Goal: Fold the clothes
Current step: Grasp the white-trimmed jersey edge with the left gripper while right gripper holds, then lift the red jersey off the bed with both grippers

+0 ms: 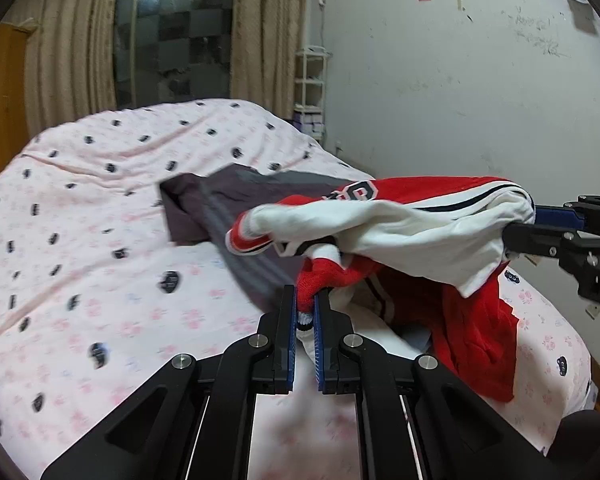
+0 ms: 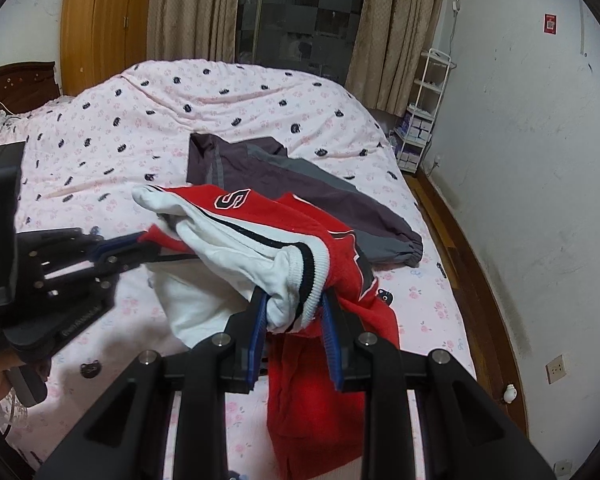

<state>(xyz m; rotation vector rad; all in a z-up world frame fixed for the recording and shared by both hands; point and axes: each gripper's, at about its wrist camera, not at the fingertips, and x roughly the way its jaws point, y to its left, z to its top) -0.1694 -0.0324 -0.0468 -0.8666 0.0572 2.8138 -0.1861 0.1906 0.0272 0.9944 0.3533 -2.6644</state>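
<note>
Step in hand, as I read it: lifting and spreading the red-and-white varsity jacket (image 2: 256,232) above the bed (image 2: 148,120) so it can be laid flat for folding. No fold is made yet; the garment is bunched and twisted.

Left gripper (image 1: 307,312): jaws are pinching a red knitted edge of the jacket, with a striped rib band showing between the blue pads. Right gripper (image 2: 296,312): jaws are closing on a thick wad of white sleeve and striped ribbing, so they are standing a little apart around the cloth.

Jacket is hanging between the two grippers, mostly off the pink printed bedsheet (image 1: 100,208); a red panel is drooping below the right gripper. A white layer under it seems to be touching the sheet, but I cannot tell for sure.

Purple-grey windbreaker (image 2: 284,184) is lying on the bed just beyond, partly under the jacket's far edge in the left wrist view.

Next move likely calls for drawing the grippers apart to pull the jacket taut, then lowering it flat, clear of the windbreaker. Risk: the bulky right-hand grab slipping.

Containers: white wire shelf rack (image 2: 424,108) by the wall is holding small boxes; wooden wardrobe (image 2: 104,28) doors are shut, contents unseen.
</note>
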